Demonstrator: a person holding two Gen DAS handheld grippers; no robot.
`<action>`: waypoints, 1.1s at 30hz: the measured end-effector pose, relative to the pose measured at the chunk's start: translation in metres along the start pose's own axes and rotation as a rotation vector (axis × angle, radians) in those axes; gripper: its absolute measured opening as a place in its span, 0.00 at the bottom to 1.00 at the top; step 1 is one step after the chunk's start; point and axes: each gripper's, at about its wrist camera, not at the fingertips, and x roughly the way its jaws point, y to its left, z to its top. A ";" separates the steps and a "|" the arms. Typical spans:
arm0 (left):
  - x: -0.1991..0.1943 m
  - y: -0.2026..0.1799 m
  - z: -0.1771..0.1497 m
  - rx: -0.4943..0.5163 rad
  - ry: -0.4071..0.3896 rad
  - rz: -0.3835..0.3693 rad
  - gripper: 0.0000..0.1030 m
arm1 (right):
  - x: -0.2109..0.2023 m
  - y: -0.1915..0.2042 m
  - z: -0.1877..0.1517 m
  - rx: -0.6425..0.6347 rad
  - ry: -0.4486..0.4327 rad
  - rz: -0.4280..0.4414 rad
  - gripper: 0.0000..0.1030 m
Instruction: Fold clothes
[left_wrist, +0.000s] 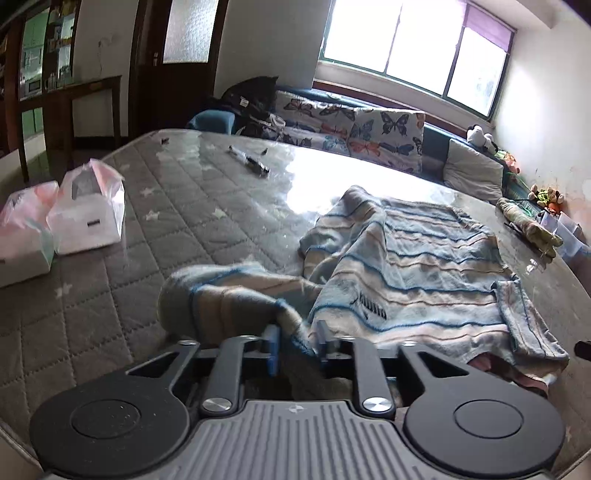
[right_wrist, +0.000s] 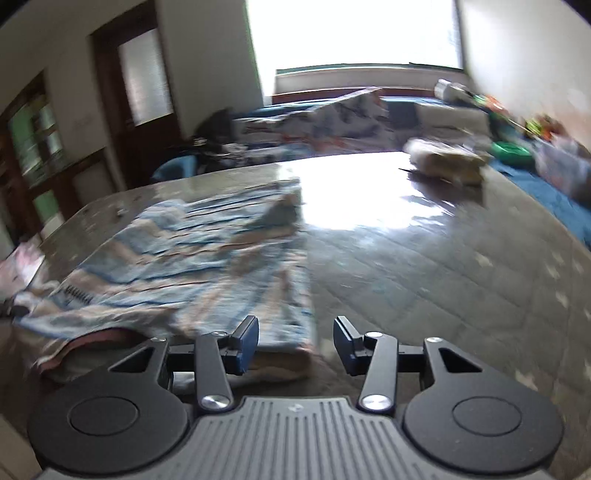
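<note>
Left wrist: left gripper (left_wrist: 297, 341) jaws stood partly apart, a fold of the striped sweater (left_wrist: 406, 258) lying loose between them, pads not pressing. Sweater lay spread on the grey quilted mattress (left_wrist: 147, 229).

Right wrist: blurred. Right gripper (right_wrist: 295, 341) jaws apart, nothing clamped; sweater hem (right_wrist: 288, 343) just ahead-left.

Left gripper (left_wrist: 297, 345) and right gripper (right_wrist: 295, 345) both angle downward, jaws parted.

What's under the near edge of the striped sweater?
A pink layer peeks from under the striped sweater at its near hem; whether lining or another garment is unclear. Beneath is the quilted mattress.
</note>
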 end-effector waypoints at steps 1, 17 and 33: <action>-0.002 0.000 0.000 0.003 -0.009 0.004 0.45 | 0.002 0.007 0.001 -0.022 0.003 0.015 0.44; 0.012 -0.004 0.010 0.025 -0.001 0.033 0.65 | 0.056 0.071 -0.010 -0.247 0.077 0.073 0.28; 0.022 -0.049 0.015 0.111 -0.011 -0.068 0.70 | 0.032 0.043 0.002 -0.164 0.035 0.104 0.40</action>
